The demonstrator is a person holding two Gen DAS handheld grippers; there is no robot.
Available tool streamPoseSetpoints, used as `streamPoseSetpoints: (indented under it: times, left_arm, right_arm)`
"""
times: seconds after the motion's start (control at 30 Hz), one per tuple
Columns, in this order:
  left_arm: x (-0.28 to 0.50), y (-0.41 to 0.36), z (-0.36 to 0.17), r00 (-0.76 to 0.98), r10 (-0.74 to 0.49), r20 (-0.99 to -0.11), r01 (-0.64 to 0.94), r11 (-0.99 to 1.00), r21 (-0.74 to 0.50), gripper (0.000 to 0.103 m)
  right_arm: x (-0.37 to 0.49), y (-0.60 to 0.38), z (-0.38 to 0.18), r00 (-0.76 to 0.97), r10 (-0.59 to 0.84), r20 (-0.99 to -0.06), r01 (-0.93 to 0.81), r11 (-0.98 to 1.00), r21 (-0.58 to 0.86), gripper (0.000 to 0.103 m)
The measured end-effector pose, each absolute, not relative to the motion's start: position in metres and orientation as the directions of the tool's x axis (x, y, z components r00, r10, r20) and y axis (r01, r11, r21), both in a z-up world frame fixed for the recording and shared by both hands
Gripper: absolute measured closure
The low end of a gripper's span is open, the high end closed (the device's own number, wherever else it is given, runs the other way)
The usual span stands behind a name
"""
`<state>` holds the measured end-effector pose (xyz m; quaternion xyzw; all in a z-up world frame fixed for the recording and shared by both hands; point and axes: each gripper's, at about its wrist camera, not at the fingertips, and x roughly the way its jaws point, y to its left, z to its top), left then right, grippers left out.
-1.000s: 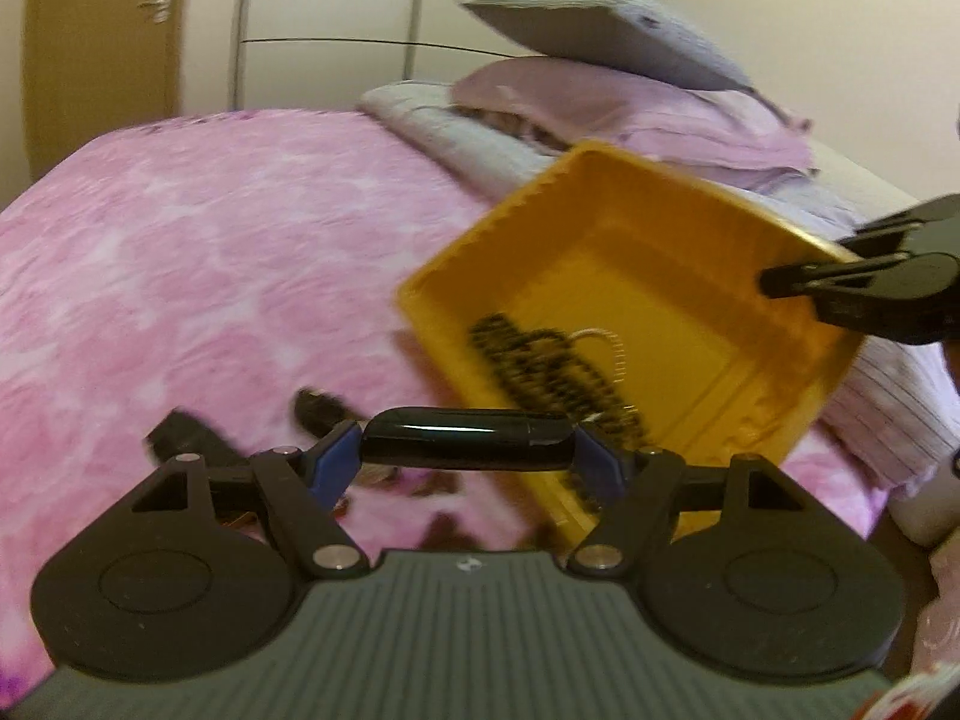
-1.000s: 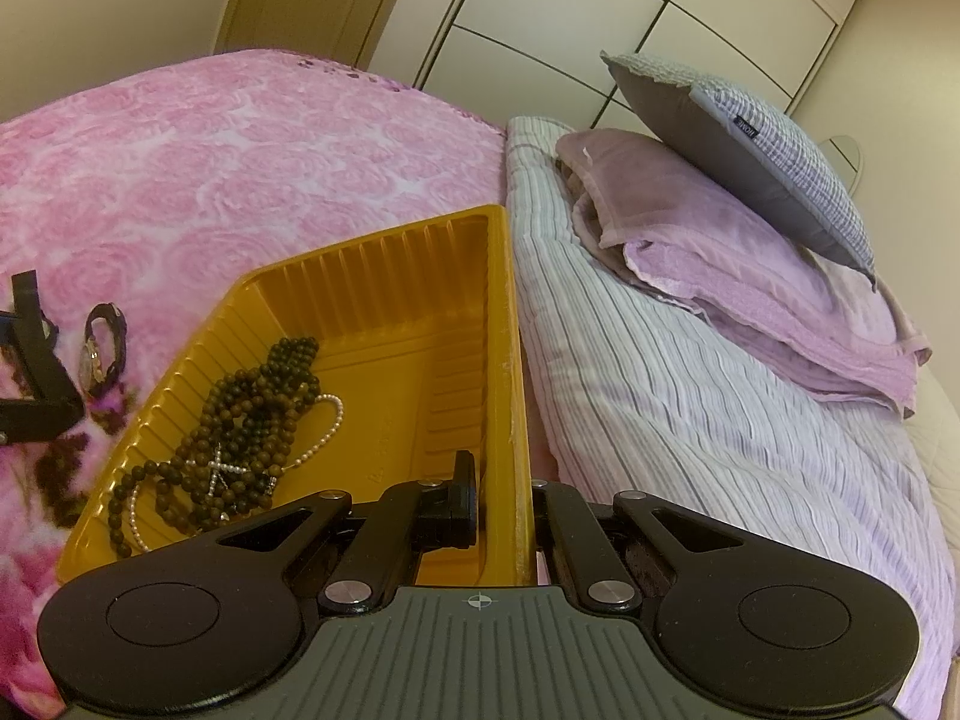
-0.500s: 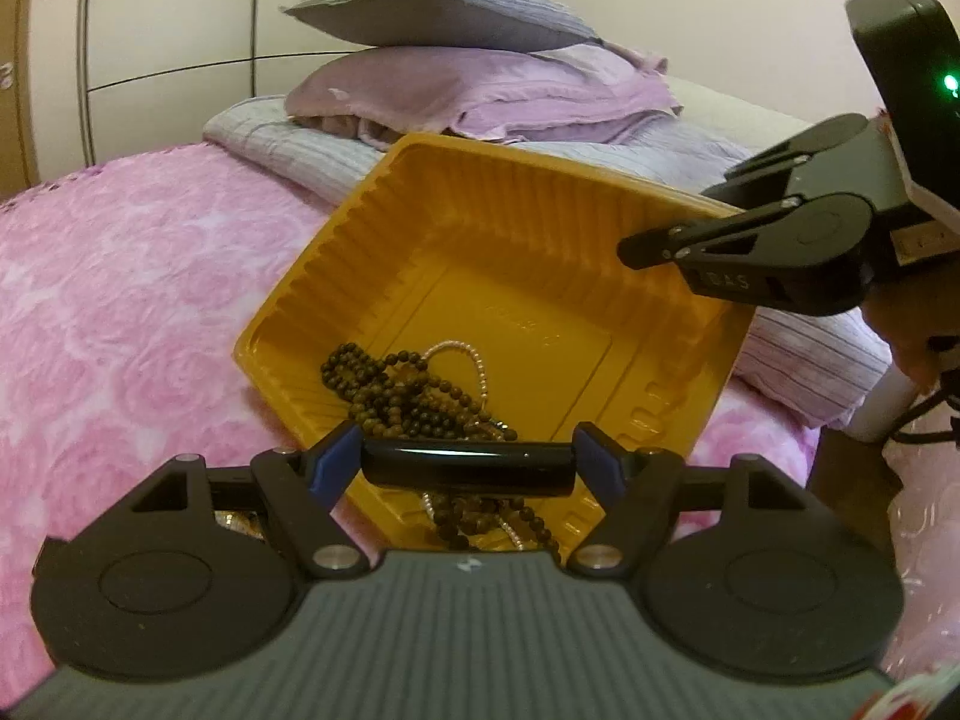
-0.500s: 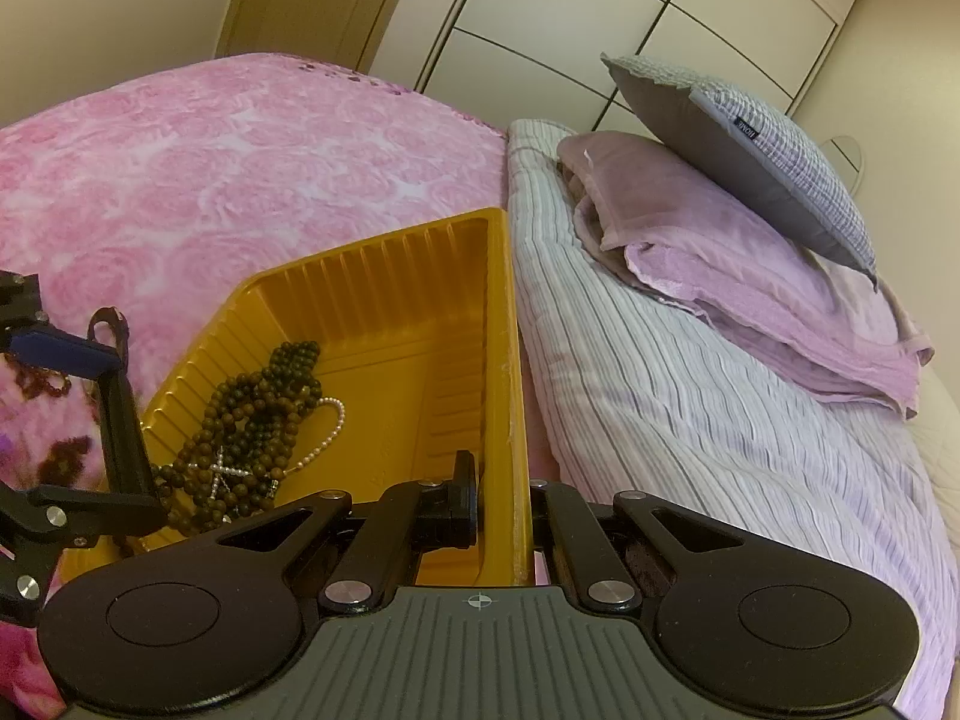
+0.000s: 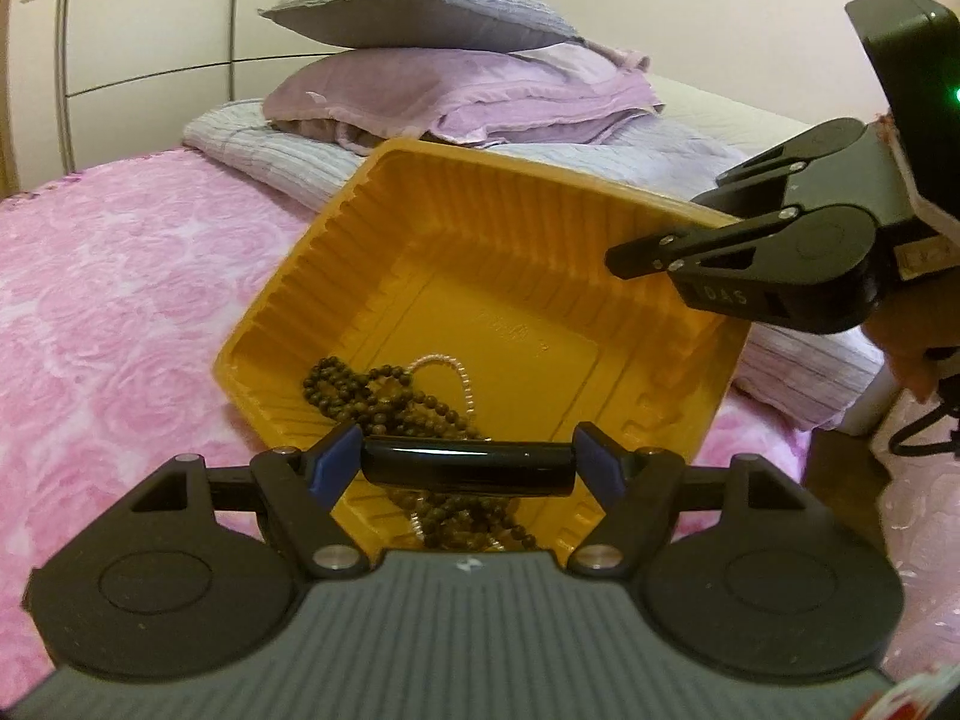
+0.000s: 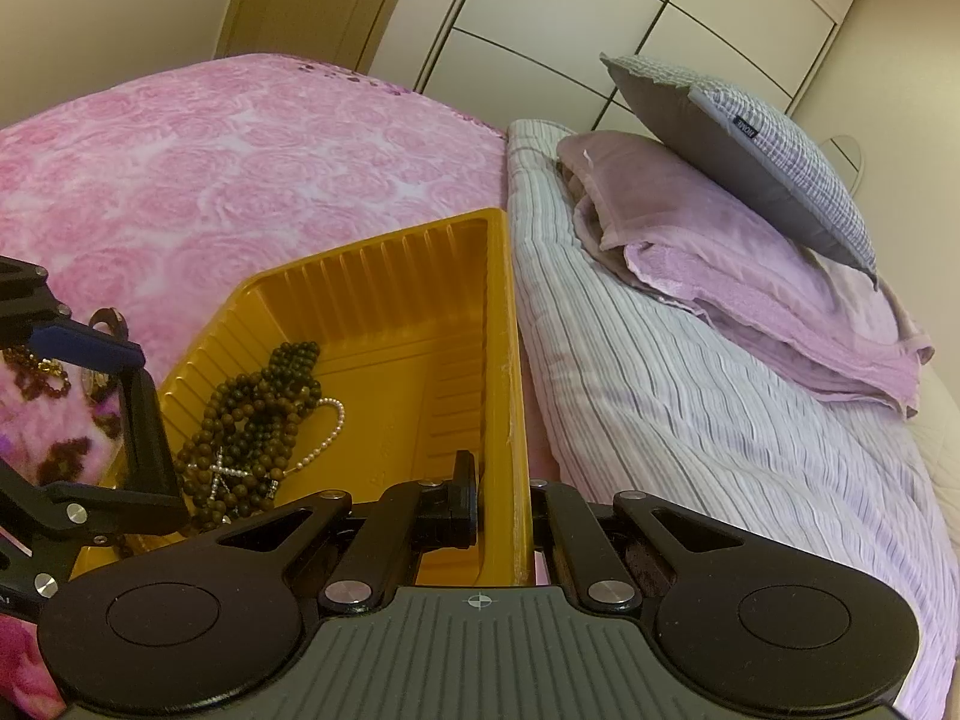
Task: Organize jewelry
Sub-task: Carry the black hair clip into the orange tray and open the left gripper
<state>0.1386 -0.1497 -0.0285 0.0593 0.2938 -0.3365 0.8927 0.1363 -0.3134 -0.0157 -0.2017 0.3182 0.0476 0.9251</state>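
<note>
A yellow plastic tray rests tilted on the pink bedspread. It holds dark brown bead necklaces and a thin pearl strand. My left gripper is shut on a glossy black bangle, held over the tray's near corner. My right gripper is shut on the tray's side wall; it also shows in the left wrist view. More jewelry lies on the bedspread left of the tray.
The pink rose-patterned bedspread spreads left of the tray. A striped lilac blanket, a folded purple towel and a grey pillow lie right of and behind the tray. Wardrobe doors and a room door stand behind.
My left gripper has carried the black bangle from over the bedspread to above the tray's near corner. My right gripper has stayed clamped on the tray wall.
</note>
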Motion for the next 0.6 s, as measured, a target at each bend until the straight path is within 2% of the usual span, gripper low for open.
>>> streamPoseSetpoints:
  times: [0.07,0.37,0.6]
  left_arm:
    - [0.141,-0.149,-0.028,0.59,-0.587,-0.554,0.652,0.751,-0.102,0.022]
    - [0.136,-0.134,-0.023,0.634,-0.558,-0.535,0.62,0.781,-0.078,0.022]
    - [0.122,-0.098,-0.028,0.683,-0.482,-0.549,0.53,0.844,-0.082,0.022]
  right_arm:
    - [0.136,-0.313,-0.016,0.793,-0.04,-0.607,-0.216,0.914,-0.343,0.099]
    - [0.136,-0.312,-0.015,0.795,-0.04,-0.605,-0.217,0.913,-0.346,0.099]
    - [0.136,-0.312,-0.015,0.795,-0.04,-0.605,-0.217,0.913,-0.345,0.099]
